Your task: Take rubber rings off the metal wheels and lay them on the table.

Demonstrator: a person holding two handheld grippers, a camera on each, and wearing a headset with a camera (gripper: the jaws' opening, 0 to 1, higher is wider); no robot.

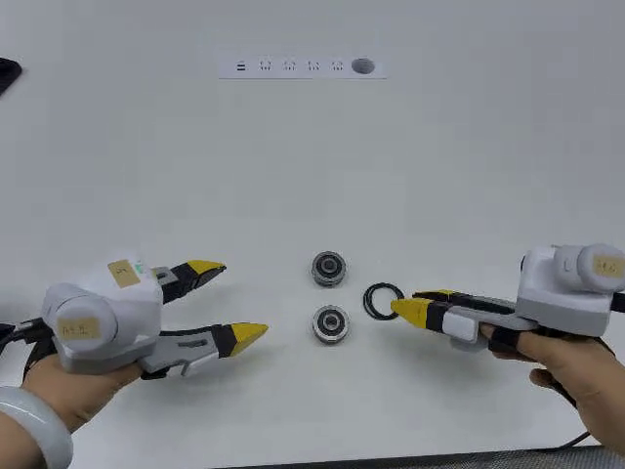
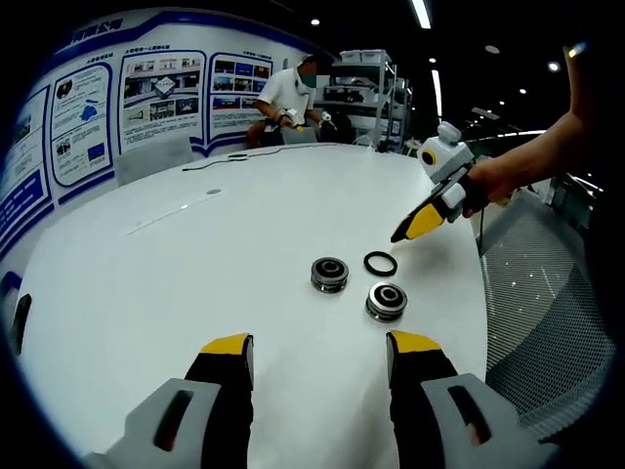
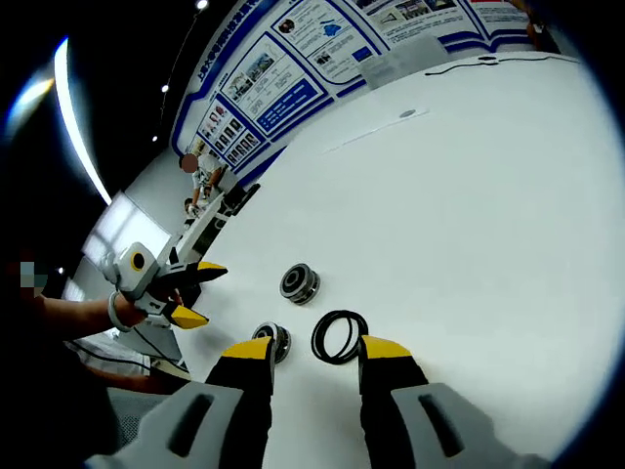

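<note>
Left gripper (image 1: pixel 231 300) and right gripper (image 1: pixel 410 303) are hanging released; rubber rings (image 1: pixel 383 300), seemingly 2 overlapped, are lying on the table (image 1: pixel 439 176) beside 2 wheels (image 1: pixel 329 269).

Rubber rings (image 1: pixel 383 300): we find black.
Metal wheels (image 1: pixel 329 269): silver, dark centres.
Table (image 1: pixel 293 176): plain white.
Left gripper (image 1: pixel 230 300), right gripper (image 1: pixel 410 305): yellow tips, black shanks, grey bodies.

On the white table (image 1: pixel 146 176) lie a far wheel (image 1: pixel 329 269), a near wheel (image 1: pixel 331 324), black rubber rings (image 1: pixel 382 300) and a socket strip (image 1: pixel 303 66).
</note>
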